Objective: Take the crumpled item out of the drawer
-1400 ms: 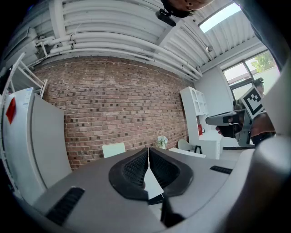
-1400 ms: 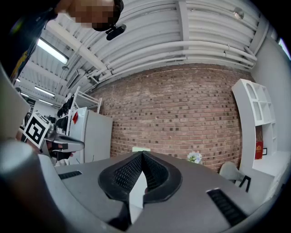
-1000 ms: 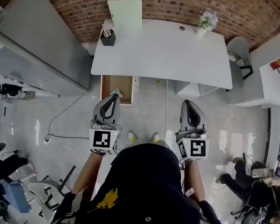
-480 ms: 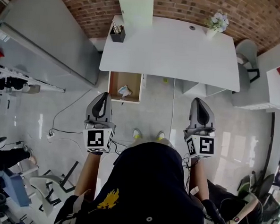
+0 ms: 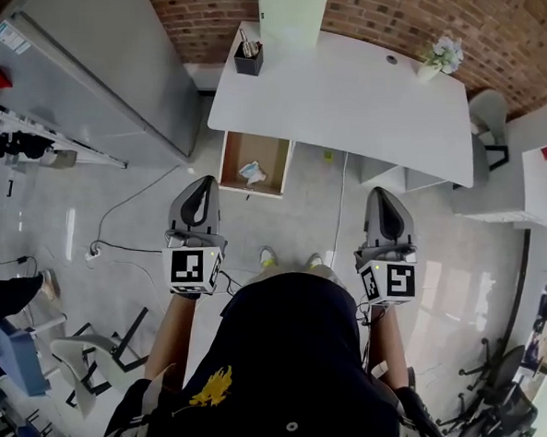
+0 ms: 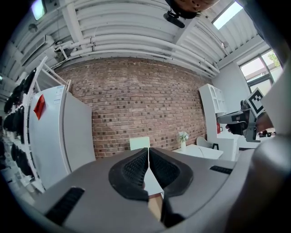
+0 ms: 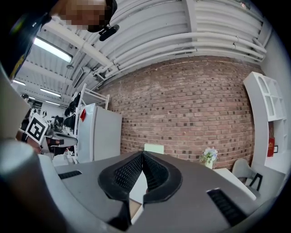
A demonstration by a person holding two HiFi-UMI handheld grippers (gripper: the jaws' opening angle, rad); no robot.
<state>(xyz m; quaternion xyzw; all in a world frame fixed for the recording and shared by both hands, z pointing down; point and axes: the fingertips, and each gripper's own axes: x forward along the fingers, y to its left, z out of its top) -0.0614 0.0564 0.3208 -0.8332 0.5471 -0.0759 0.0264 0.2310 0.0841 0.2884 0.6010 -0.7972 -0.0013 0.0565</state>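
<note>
From the head view we look down on a white table (image 5: 355, 98) set against a brick wall (image 5: 379, 12). An open drawer (image 5: 231, 160) sticks out from under the table's near edge, towards its left end. The crumpled item (image 5: 251, 172) lies inside on the brown bottom, near the middle. It is small and pale, and from up here we cannot tell whether it is paper or cloth. A black pen holder (image 5: 249, 59) stands at the table's far left corner and a vase of flowers (image 5: 440, 57) at its far right corner. The left tongs (image 5: 205, 179) point towards the drawer, their tip just short of its front edge and well apart from the crumpled item. The right tongs (image 5: 383, 192) are level with them, over bare floor (image 5: 311, 215) to the right of the drawer. Both pairs are empty.

In the left gripper view, the left tongs (image 6: 148, 150) are pressed together, the ribbed pads meeting along one line with nothing between them. Beyond them we see the brick wall (image 6: 136, 104), a white fridge (image 6: 59, 132) on the left and the vase of flowers (image 6: 183, 136).

In the right gripper view, the right tongs (image 7: 142, 154) are likewise pressed together with nothing between them. Behind them are the brick wall (image 7: 191, 104), the white fridge (image 7: 97, 132) and the vase of flowers (image 7: 209, 154).
</note>
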